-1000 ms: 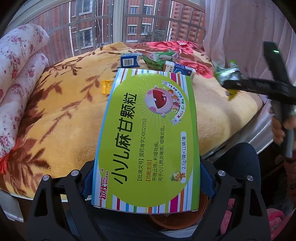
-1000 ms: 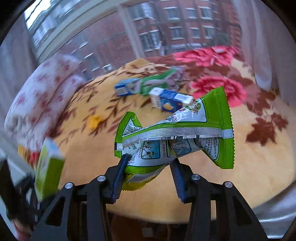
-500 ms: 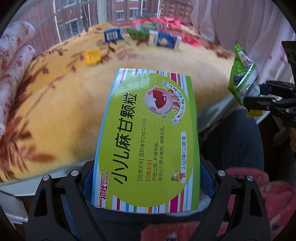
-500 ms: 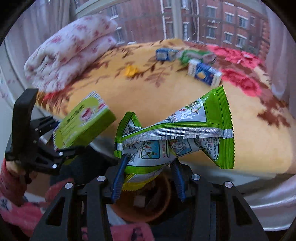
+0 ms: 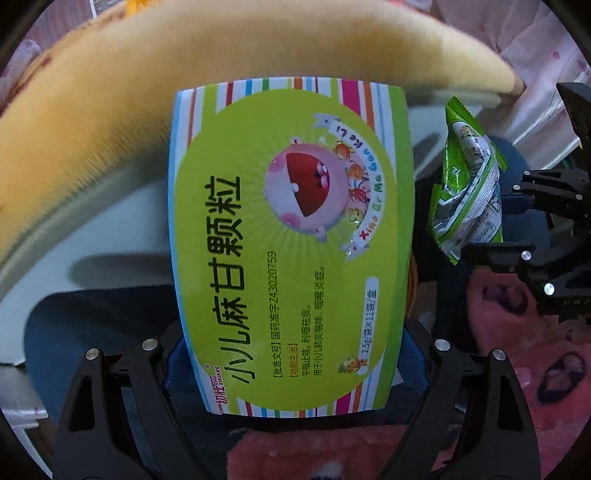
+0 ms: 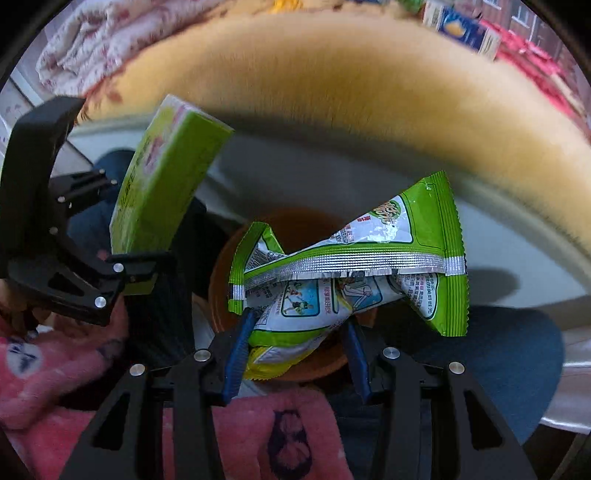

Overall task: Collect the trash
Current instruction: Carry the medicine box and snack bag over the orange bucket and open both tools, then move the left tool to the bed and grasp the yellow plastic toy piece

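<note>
My left gripper (image 5: 291, 363) is shut on a green striped medicine box (image 5: 291, 236), which also shows in the right wrist view (image 6: 162, 184) at the left. My right gripper (image 6: 297, 343) is shut on a crumpled green snack wrapper (image 6: 351, 266), seen in the left wrist view (image 5: 467, 192) at the right. A brown round bin (image 6: 291, 229) sits directly below the wrapper, mostly hidden by it. Both grippers hang off the bed's edge, over the floor.
The yellow flowered blanket (image 6: 351, 81) on the bed fills the top of both views. A blue and white carton (image 6: 461, 31) lies far back on it. Pink slippers (image 6: 258, 435) and blue trouser legs (image 6: 517, 362) are below.
Both grippers have swung down and back from over the bed to below its edge, still holding the box and the wrapper. The brown bin has come under the right gripper.
</note>
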`<state>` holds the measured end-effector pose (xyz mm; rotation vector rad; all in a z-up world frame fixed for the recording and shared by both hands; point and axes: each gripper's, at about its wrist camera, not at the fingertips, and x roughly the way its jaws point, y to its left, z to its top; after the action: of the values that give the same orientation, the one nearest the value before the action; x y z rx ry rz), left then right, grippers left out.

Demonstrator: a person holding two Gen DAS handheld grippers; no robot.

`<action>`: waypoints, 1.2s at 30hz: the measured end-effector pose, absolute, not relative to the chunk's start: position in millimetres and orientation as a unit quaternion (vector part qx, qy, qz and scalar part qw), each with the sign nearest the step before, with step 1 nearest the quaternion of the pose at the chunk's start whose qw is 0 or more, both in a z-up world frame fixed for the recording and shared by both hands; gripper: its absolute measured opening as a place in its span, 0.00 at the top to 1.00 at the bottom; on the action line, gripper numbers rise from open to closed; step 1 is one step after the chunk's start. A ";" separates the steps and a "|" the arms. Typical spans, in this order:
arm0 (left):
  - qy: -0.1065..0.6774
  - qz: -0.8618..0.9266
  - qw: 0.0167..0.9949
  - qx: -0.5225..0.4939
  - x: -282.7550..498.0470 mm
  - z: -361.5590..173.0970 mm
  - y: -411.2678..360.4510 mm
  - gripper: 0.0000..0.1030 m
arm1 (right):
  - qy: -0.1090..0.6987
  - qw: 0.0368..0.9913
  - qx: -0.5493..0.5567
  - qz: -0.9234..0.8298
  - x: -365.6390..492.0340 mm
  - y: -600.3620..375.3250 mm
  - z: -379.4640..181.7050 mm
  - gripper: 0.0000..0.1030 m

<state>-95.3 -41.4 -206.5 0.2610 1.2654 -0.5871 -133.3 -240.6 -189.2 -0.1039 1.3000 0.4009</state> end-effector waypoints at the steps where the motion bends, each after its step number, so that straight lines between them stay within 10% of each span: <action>1: 0.588 -0.270 0.753 0.121 -95.6 -213.1 -42.8 0.18 | 0.605 0.773 -0.049 0.186 -133.5 -239.9 -193.3 0.55; 18: 0.630 -0.261 0.715 0.157 -98.1 -243.5 -61.0 0.18 | 0.639 0.747 -0.046 0.175 -115.3 -235.2 -225.7 0.52; 25: 0.640 -0.253 0.710 0.150 -96.3 -249.8 -59.5 0.15 | 0.629 0.757 -0.038 0.173 -109.9 -230.9 -215.3 0.29; 36: 0.637 -0.249 0.714 0.152 -93.5 -245.9 -64.2 0.14 | 0.615 0.772 -0.016 0.161 -101.6 -236.3 -200.3 0.26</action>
<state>-93.5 -64.2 -245.9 0.3368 1.4113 -0.5525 -101.6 -236.3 -200.3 -0.0356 1.3331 0.3486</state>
